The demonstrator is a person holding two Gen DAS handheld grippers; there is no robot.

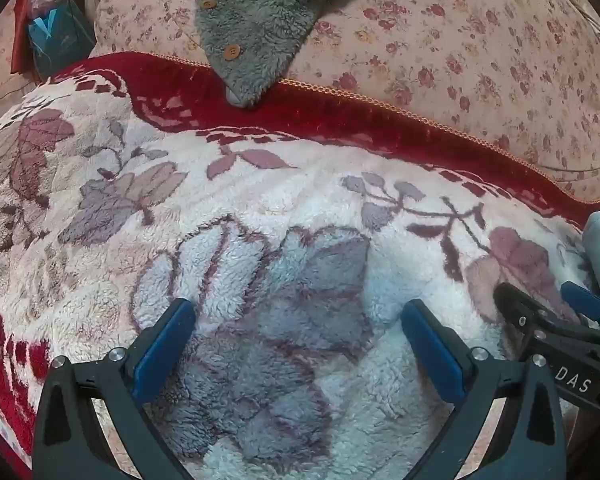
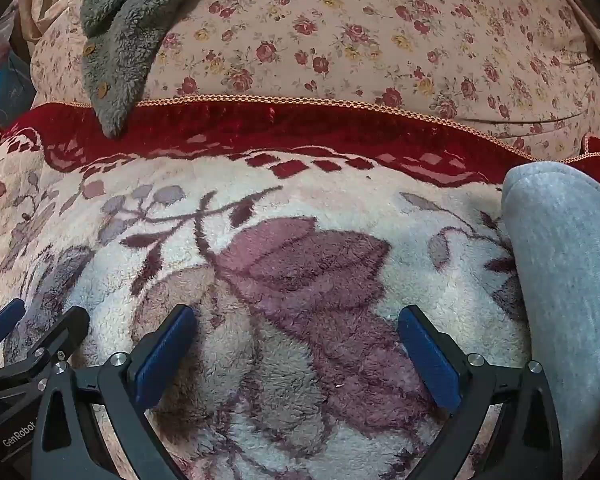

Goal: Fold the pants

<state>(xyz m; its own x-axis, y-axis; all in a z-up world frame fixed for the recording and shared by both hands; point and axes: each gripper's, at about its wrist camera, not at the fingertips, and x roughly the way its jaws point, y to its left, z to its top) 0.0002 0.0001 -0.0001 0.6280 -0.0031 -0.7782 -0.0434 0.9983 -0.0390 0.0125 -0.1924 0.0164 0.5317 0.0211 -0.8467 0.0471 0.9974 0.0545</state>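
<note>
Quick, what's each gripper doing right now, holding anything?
Left gripper: open, holding nothing, over the floral fleece blanket.
Right gripper: open, holding nothing, the grey pants off to its right.

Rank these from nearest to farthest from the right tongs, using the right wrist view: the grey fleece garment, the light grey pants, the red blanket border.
1. Light grey pants: beside the right tongs, at the right edge.
2. Red blanket border: straight ahead, across the blanket's far edge.
3. Grey fleece garment: far upper left, draped over the floral cushion, its tip touching the border.
</note>
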